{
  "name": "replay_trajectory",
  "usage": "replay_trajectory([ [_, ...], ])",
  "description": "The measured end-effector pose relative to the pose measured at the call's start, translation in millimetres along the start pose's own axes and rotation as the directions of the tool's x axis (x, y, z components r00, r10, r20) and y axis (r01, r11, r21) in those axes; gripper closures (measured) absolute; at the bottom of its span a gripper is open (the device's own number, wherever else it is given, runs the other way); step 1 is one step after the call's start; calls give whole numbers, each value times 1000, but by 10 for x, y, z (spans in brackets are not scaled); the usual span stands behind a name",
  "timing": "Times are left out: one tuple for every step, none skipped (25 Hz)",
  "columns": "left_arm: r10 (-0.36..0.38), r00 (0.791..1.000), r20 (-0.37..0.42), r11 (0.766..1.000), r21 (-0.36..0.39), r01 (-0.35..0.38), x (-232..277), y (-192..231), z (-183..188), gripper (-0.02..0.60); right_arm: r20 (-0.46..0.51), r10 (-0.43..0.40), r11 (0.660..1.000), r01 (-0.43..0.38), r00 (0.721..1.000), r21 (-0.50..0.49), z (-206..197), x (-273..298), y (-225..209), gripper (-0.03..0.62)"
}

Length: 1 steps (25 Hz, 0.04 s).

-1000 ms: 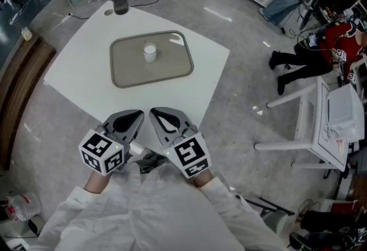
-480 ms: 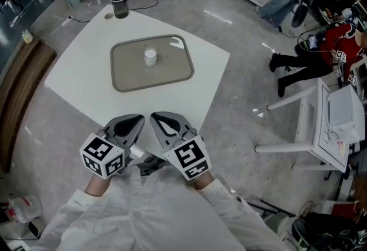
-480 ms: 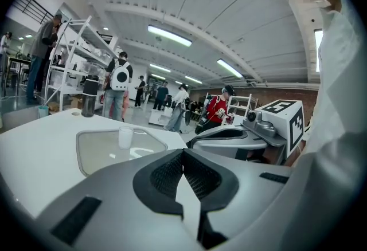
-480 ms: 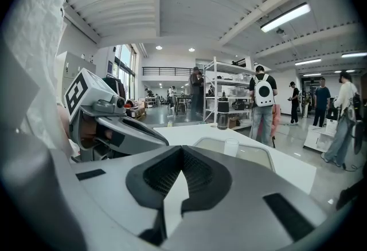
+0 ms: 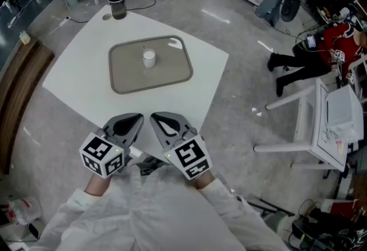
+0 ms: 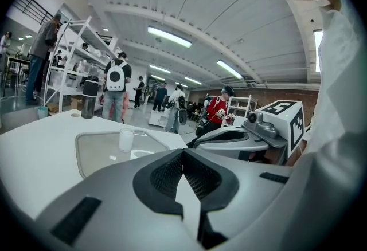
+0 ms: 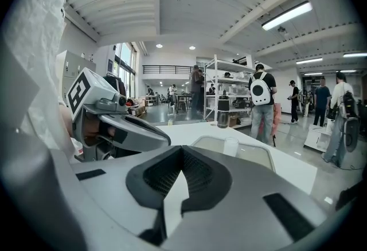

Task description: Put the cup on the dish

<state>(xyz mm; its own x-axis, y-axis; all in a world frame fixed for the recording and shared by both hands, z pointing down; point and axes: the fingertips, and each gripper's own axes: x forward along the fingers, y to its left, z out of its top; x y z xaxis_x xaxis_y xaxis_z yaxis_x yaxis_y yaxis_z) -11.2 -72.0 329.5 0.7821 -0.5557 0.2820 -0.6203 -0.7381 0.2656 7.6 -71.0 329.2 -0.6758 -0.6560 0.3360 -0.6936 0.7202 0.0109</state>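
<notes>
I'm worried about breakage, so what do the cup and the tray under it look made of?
Cup: probably translucent white plastic, since its wall looks milky; frosted glass is possible. Tray: likely grey-beige plastic, smooth with a faint sheen and rounded corners.

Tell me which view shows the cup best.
Head view: the cup shows whole from above, standing upright near the middle of the grey dish. The left gripper view shows it from the side, small but whole. The right gripper view shows it smaller still, pale against the dish.
</notes>
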Motion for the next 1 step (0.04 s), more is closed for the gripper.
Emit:
replay_trajectory([
  [-1,1000,2,1000,1,1,3,9,5,572,-1,0,1000,0,1000,-1,-4,5,-3,580],
])
